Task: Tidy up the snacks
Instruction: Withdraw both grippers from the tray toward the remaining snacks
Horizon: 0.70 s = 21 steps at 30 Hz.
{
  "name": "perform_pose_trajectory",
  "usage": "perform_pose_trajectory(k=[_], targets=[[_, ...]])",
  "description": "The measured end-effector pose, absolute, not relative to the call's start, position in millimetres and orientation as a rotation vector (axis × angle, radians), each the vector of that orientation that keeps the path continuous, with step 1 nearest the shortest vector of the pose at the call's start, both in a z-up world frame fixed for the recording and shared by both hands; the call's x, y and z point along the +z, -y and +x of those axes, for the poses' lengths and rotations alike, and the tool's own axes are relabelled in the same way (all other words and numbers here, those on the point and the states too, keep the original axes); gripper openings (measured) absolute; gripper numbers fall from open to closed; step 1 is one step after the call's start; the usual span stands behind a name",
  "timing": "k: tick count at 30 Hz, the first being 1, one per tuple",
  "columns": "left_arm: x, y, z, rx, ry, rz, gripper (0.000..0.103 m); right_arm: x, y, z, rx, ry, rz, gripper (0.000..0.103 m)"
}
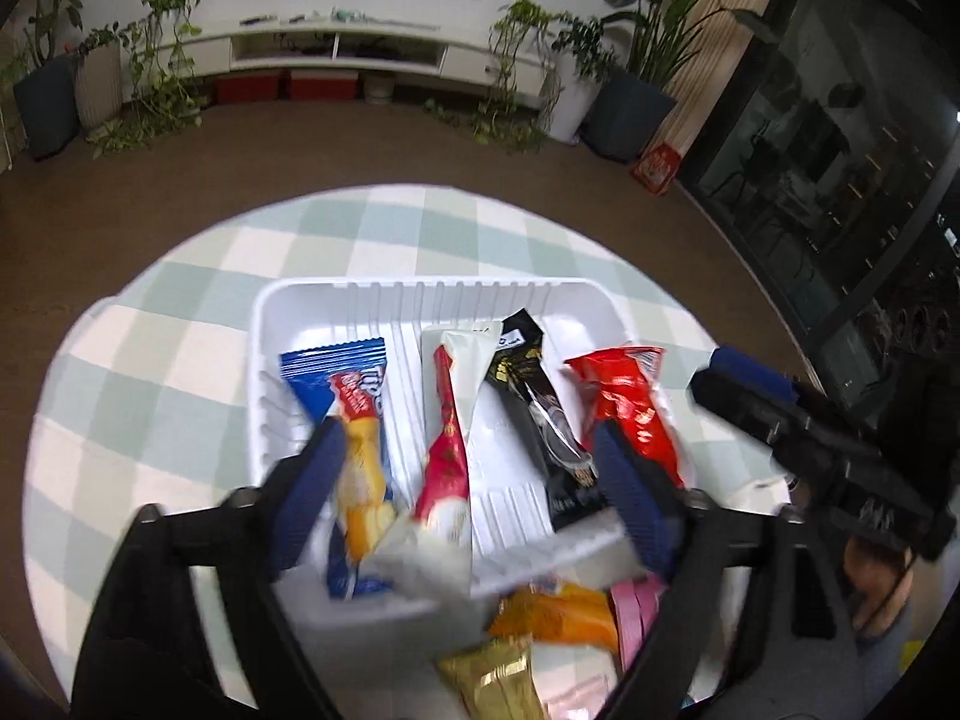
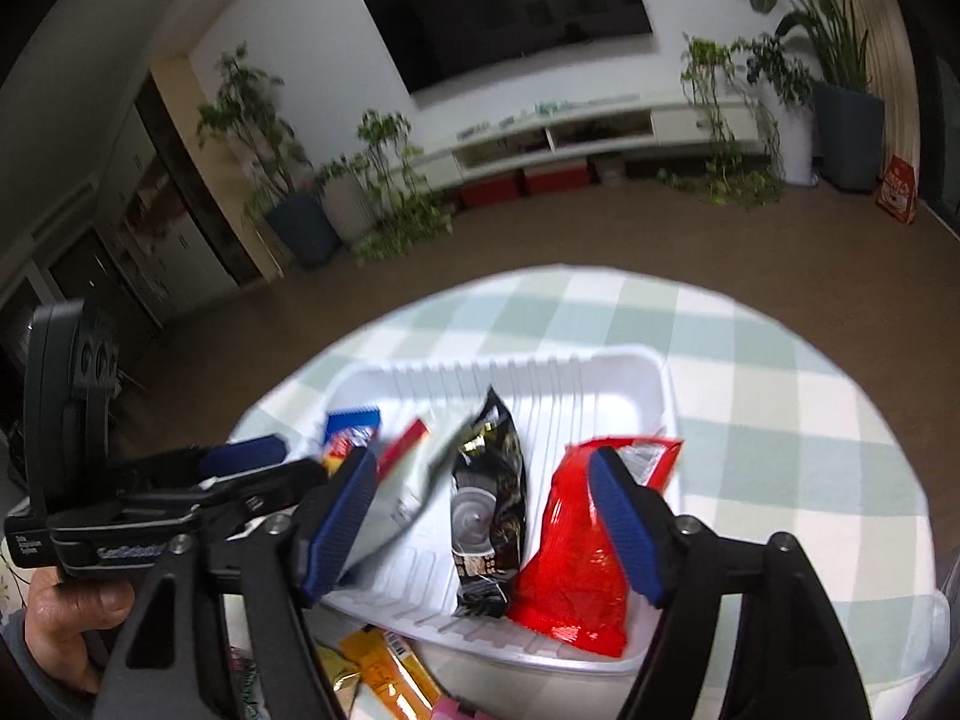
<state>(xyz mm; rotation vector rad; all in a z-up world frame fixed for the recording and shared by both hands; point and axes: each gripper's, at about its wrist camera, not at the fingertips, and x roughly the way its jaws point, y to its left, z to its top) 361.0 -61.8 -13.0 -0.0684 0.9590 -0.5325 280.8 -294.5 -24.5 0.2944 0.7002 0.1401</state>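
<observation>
On the checked table (image 1: 180, 360), a white tray (image 1: 300, 312) holds four snack packets (image 1: 630, 402).

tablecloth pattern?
Pale green and white check on the tablecloth; clearest in the left wrist view.

A: What sort of place is this?

B: A home living room. There's a wall-mounted TV (image 2: 510, 6) over a low white media console (image 1: 360, 45).

A: Anything else?

B: Potted plants (image 1: 636, 48) line the wall, red bins (image 1: 282, 86) sit under the console, and a round table (image 1: 180, 312) with a green-and-white checked cloth stands on a brown floor (image 2: 540, 240).
</observation>
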Motion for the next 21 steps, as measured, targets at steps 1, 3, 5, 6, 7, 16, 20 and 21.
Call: perform_pose_trajectory(k=[1, 3, 5, 6, 7, 16, 20, 21], targets=[[-8, 56, 353, -0.529, -0.944, -0.061, 0.103, -18, 297, 273, 0.134, -0.665, 0.288, 0.085], [0, 44, 333, -0.504, -0.911, -0.028, 0.103, -8, 302, 260, 0.123, -0.607, 0.284, 0.090], [5, 30, 312, -0.479, -0.861, -0.005, 0.103, 0, 305, 249, 0.115, -0.574, 0.290, 0.090], [9, 20, 295, -0.447, -0.783, 0.002, 0.103, 5, 307, 243, 0.115, -0.558, 0.304, 0.091], [12, 12, 282, -0.417, -0.729, 0.017, 0.103, 7, 308, 240, 0.115, -0.547, 0.317, 0.092], [-6, -52, 196, -0.268, -0.824, 0.001, 0.103, -2, 303, 163, 0.157, -0.630, 0.422, 0.098], [-26, -53, 160, -0.306, -0.900, 0.079, 0.103, -25, 287, 117, 0.148, -0.712, 0.461, 0.097], [-32, -51, 151, -0.320, -0.915, 0.114, 0.103, -29, 282, 108, 0.145, -0.731, 0.452, 0.096]])
